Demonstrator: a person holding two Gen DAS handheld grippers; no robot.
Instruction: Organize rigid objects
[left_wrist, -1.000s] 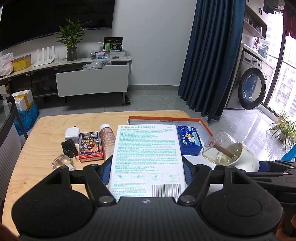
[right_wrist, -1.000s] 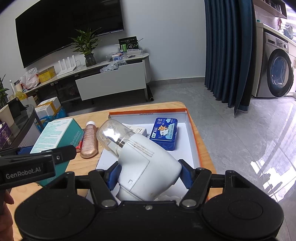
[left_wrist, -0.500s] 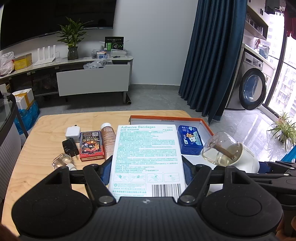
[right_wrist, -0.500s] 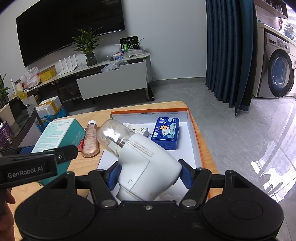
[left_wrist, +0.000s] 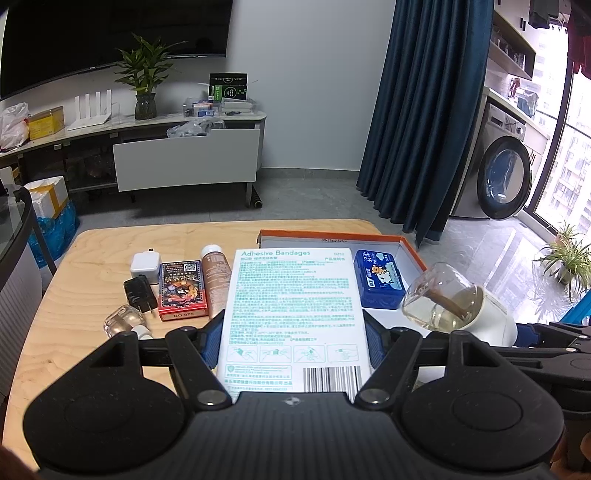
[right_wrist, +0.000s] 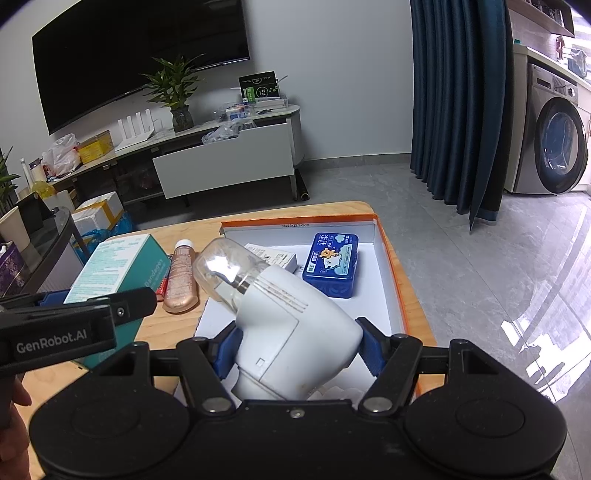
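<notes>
My left gripper (left_wrist: 293, 343) is shut on a white and teal adhesive bandages box (left_wrist: 293, 295), held above the wooden table (left_wrist: 85, 295). The same box (right_wrist: 118, 266) shows at the left of the right wrist view. My right gripper (right_wrist: 298, 350) is shut on a white plug-in device (right_wrist: 295, 317) with a clear bottle (right_wrist: 225, 269) screwed into it, over the near part of the orange-rimmed white tray (right_wrist: 391, 266). In the tray lie a blue tin (right_wrist: 332, 262) and a small white carton (right_wrist: 273, 256).
Left of the tray (left_wrist: 332, 236) the table carries a white charger (left_wrist: 145, 264), a black plug (left_wrist: 140, 295), a red card pack (left_wrist: 181, 290), a rose-gold bottle (left_wrist: 215, 273) and a small clear bottle (left_wrist: 123, 321). The table's right edge runs just past the tray.
</notes>
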